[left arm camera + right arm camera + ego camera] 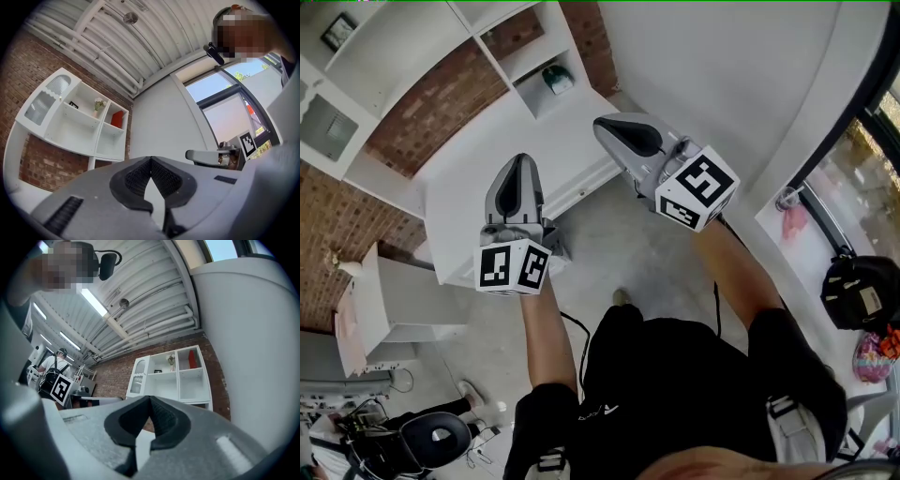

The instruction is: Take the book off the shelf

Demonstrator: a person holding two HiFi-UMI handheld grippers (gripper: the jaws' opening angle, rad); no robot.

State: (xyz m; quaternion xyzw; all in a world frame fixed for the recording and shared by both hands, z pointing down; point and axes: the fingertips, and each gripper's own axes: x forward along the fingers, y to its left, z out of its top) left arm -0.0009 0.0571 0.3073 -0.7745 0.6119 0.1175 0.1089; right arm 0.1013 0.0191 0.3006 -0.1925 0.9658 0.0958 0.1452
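where brick (113,374) backs the boxy white shelf (179,371), a red book (192,359) stands.

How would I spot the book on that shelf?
Against the brick wall stands a white shelf unit. The book is in its top right compartment. It is the only red thing there; the neighbouring compartment holds a small plant.

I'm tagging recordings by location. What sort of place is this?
Probably a workshop or lab hall with a mock living-room corner: a white shelf unit stands against a brick wall, under a ribbed metal ceiling with strip lights.
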